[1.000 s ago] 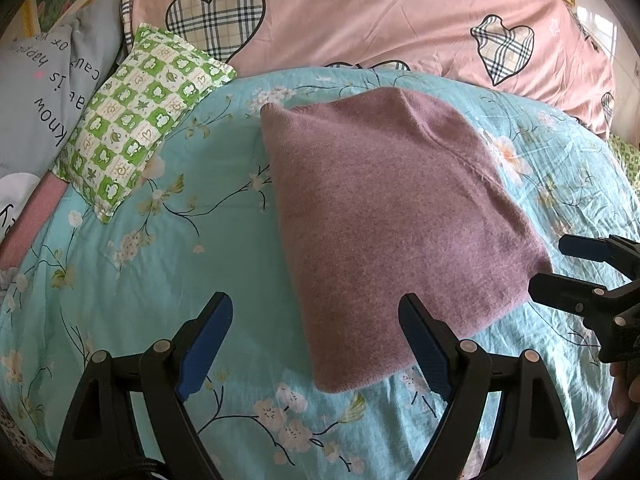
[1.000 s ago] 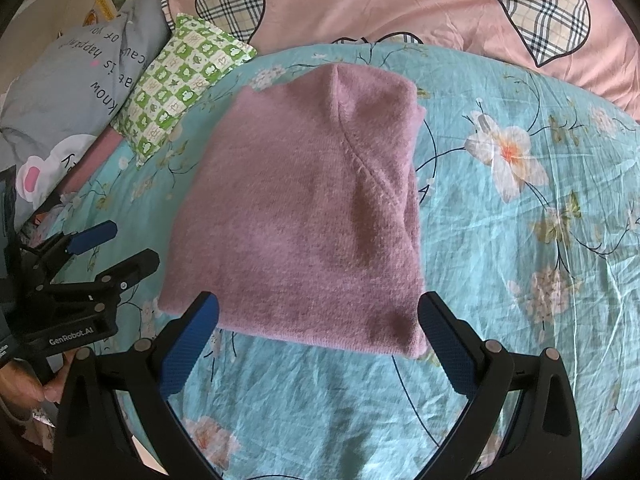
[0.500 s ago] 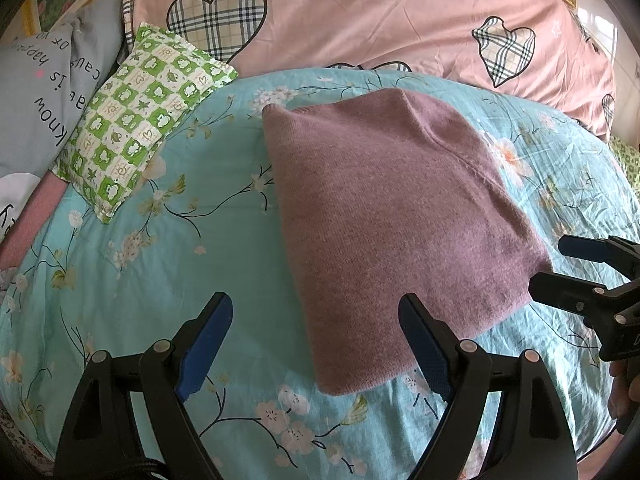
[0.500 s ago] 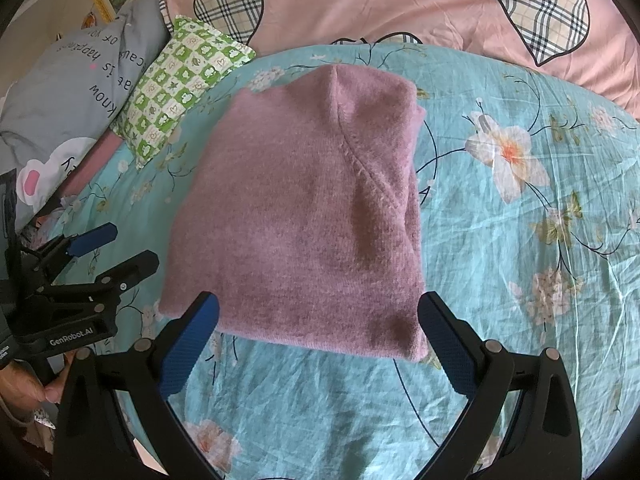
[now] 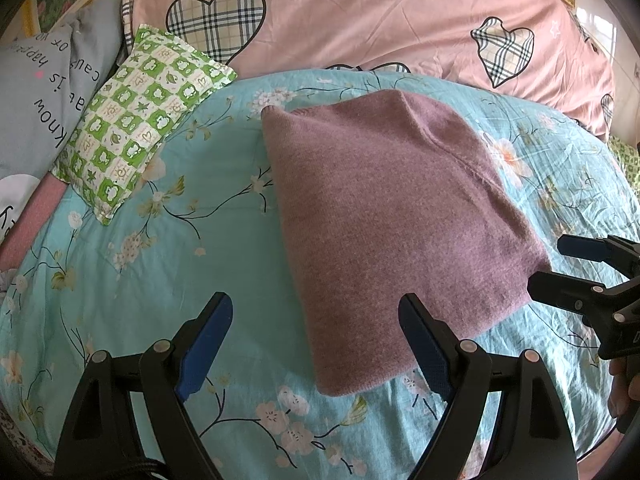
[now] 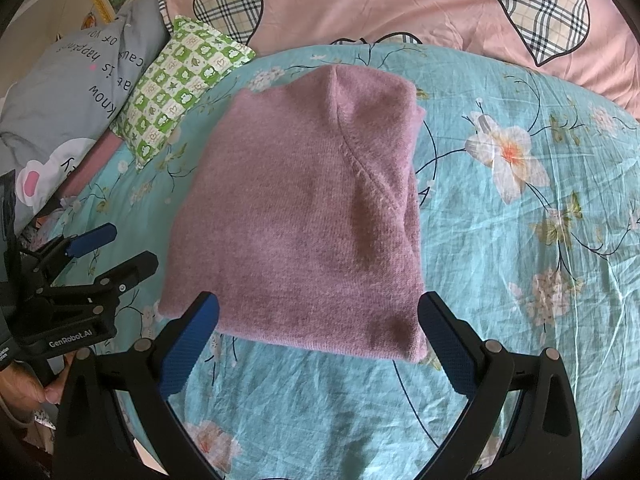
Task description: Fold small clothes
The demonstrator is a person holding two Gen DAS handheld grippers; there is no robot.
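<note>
A mauve knitted garment lies folded into a compact block on the turquoise floral bedsheet; it also shows in the right wrist view. My left gripper is open and empty, hovering just before the garment's near left corner. My right gripper is open and empty, hovering before the garment's near edge. Each gripper shows at the edge of the other's view: the right one and the left one, both open.
A green checked pillow and a grey lettered pillow lie at the far left. A pink duvet with plaid hearts is piled along the back of the bed.
Almost nothing has moved. Both grippers stay open and hover in place; the views drift very slightly.
</note>
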